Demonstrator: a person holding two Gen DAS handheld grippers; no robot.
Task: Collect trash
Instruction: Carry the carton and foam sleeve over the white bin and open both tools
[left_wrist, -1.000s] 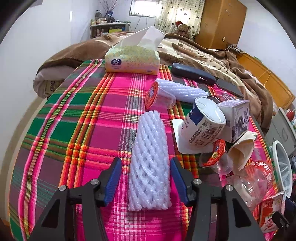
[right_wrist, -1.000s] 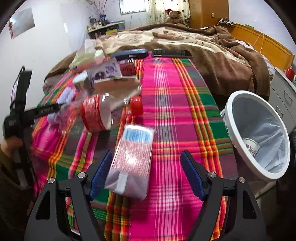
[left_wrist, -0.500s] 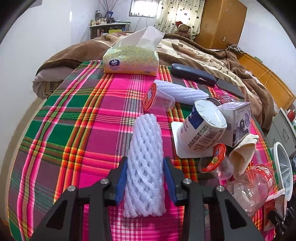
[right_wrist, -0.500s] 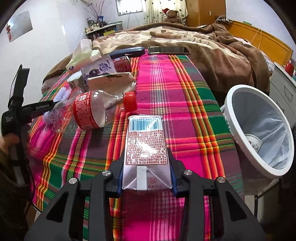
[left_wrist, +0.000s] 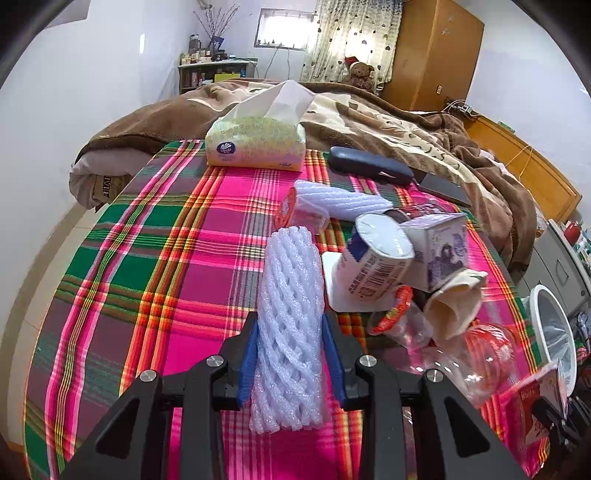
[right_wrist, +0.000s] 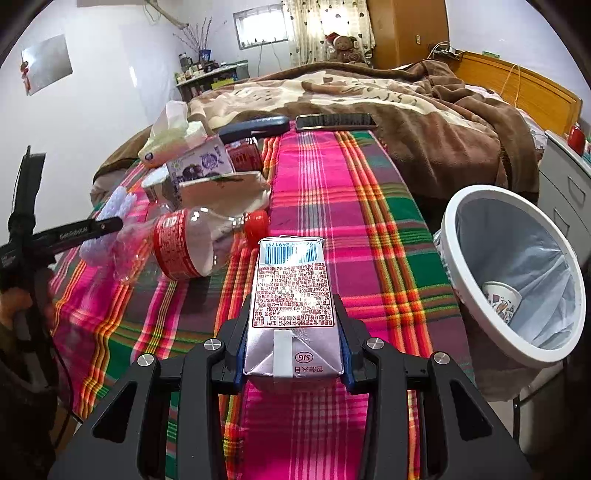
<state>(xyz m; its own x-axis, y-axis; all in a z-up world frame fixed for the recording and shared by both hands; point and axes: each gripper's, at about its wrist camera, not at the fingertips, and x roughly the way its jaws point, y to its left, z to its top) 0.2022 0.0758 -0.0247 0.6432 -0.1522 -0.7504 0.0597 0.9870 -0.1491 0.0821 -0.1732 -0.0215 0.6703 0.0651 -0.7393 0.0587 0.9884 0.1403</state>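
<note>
Foam net (left_wrist: 290, 325) pinched in left gripper (left_wrist: 289, 354), lower centre; carton (right_wrist: 291, 314) clamped in right gripper (right_wrist: 291, 343), bin (right_wrist: 517, 273) at right.

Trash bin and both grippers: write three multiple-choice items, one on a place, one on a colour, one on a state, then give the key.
1. Where does the white trash bin stand in the right wrist view?
A. On the plaid cloth
B. Off the table's right edge
C. On the bed

2. What colour is the cap of the clear plastic bottle?
A. Red
B. Blue
C. White

3. What is the left gripper doing?
A. Open over bare cloth
B. Shut on the tissue pack
C. Shut on the white foam net sleeve

Key: B, the bin sits lower, beside the cloth, with a paper cup inside. A, the cap by the milk carton is red. C, both blue pads press the sleeve's sides.
</note>
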